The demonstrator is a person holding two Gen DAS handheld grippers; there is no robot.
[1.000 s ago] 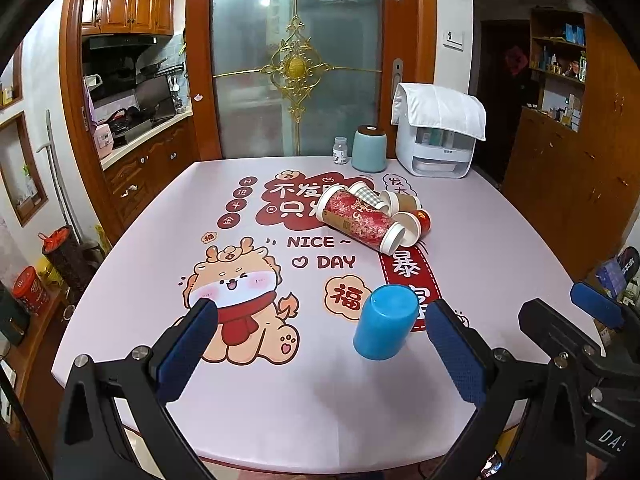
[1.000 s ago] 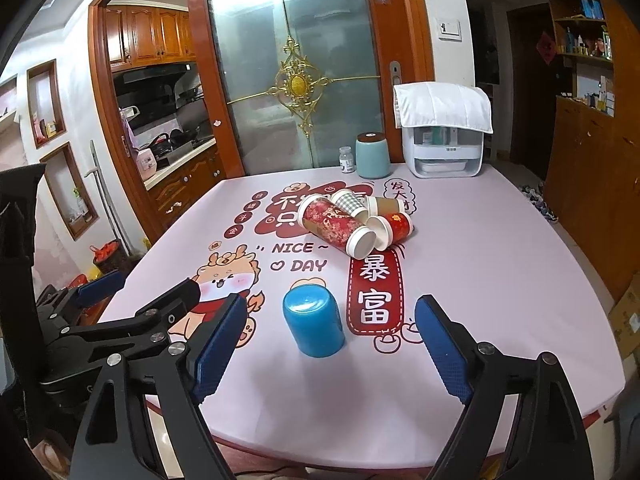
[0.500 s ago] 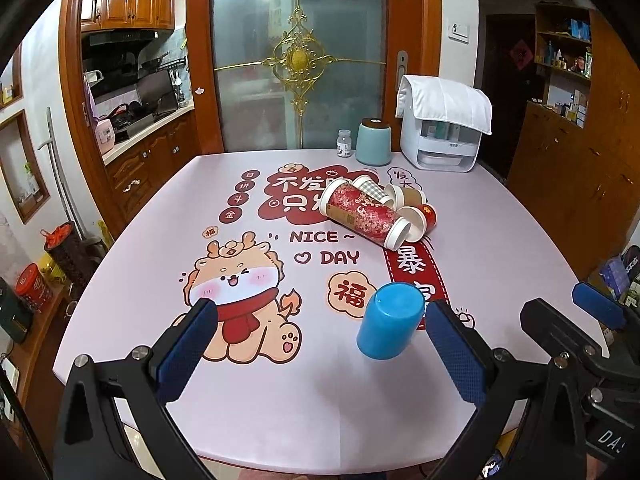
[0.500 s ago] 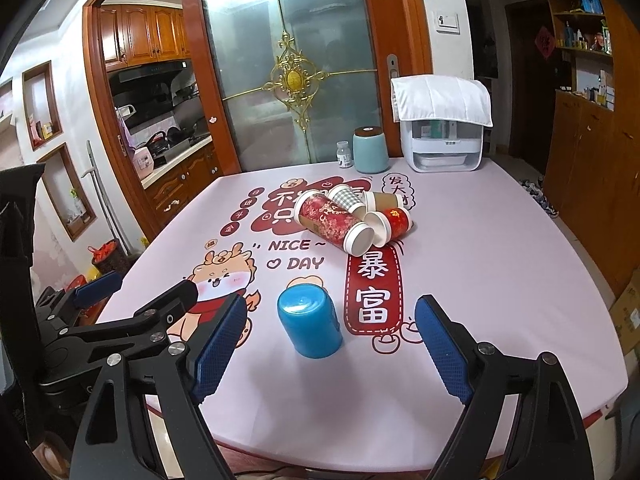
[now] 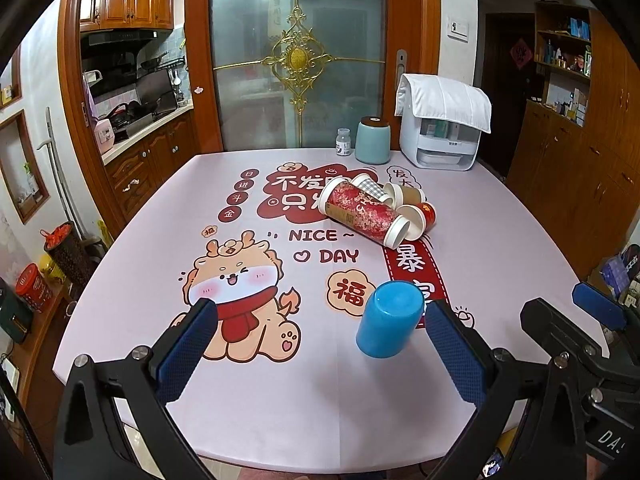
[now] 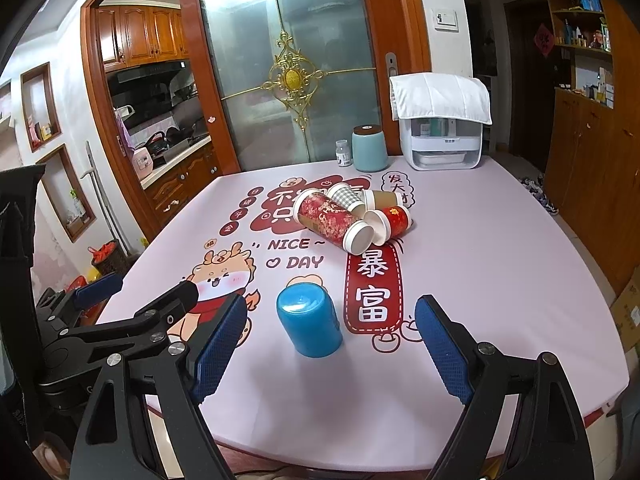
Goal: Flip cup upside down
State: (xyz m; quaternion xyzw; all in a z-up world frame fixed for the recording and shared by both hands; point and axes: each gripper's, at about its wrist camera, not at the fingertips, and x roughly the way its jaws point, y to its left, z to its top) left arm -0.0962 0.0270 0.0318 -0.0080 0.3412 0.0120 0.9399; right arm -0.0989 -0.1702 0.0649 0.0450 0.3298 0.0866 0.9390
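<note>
Blue plastic cup [image 5: 390,319] stands mouth-down on the pink table [image 5: 500,240], nearer than the toppled paper cups [image 5: 374,210]. Left gripper [image 5: 320,350] and right gripper [image 6: 328,344] hover short of the cup, fingers spread wide, grasping nothing.

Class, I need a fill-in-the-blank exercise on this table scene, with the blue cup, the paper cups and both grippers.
1. The blue cup stands with its closed base facing ____.
2. The paper cups beyond it lie on their ____.
3. Both the left gripper and the right gripper have their jaws ____.
4. The large English words printed on the tablecloth read NICE ____.

Missing words: up; sides; open; DAY
</note>
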